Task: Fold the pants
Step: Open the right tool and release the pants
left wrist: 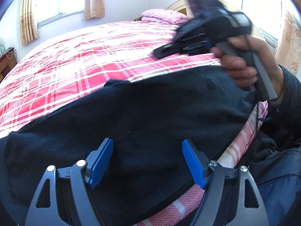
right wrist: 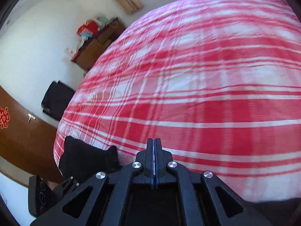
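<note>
Blue pads (left wrist: 101,163) of the left gripper (left wrist: 147,163) stand wide apart at the near edge of the left wrist view, with nothing between them; the black pants (left wrist: 143,109) lie just beyond and under them. The pants spread as a broad dark mass across the near side of the bed (left wrist: 79,56), which is covered in a red and white plaid sheet, from the left edge to the right edge of the mattress. Above the pants on the right, a bare hand (left wrist: 242,64) holds the blurred right gripper (left wrist: 161,53) off the cloth. A folded pink quilt (left wrist: 163,16) sits at the far end of the bed, and curtained windows (left wrist: 58,0) line the far wall.

From the right wrist view, the right gripper (right wrist: 154,146) has its fingers pressed together, empty, over the plaid sheet (right wrist: 207,75). One black end of the pants (right wrist: 88,158) lies near left at the bed's corner. Far left stands a wooden cabinet (right wrist: 94,47) with red items on top.
</note>
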